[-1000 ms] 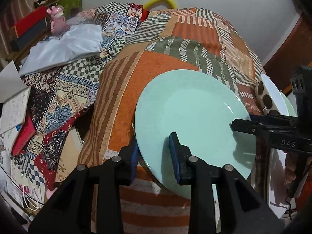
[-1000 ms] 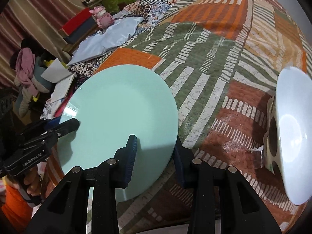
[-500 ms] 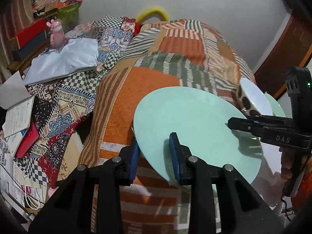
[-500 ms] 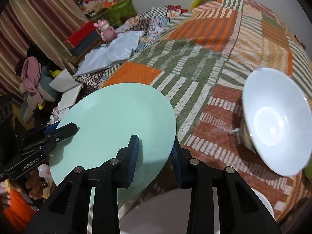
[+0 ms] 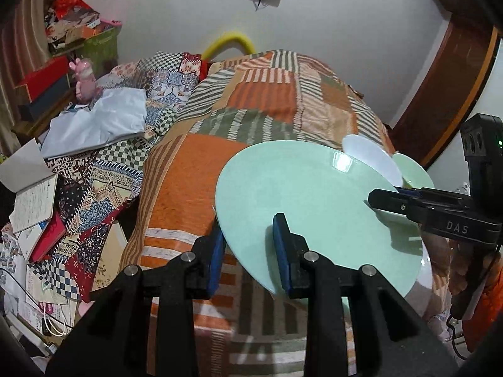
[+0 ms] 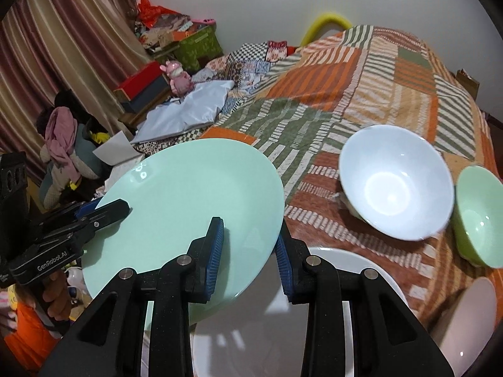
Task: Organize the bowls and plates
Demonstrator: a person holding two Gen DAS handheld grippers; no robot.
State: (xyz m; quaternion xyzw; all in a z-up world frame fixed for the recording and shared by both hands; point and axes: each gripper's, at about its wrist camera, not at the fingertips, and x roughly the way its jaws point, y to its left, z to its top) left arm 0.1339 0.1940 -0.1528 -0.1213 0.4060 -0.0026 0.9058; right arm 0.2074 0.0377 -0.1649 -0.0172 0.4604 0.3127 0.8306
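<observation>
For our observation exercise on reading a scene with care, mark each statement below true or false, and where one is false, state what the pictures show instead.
1. Both grippers grip the same mint green plate. True: the left gripper and the right gripper each clamp its rim.
2. The white bowl lies upside down. False: it faces up, tilted, and is empty.
3. A green bowl sits beside the white bowl. True.
4. The bedspread is plain blue. False: it is patchwork in orange, green and cream.
5. A white plate lies below the green plate. True.
</observation>
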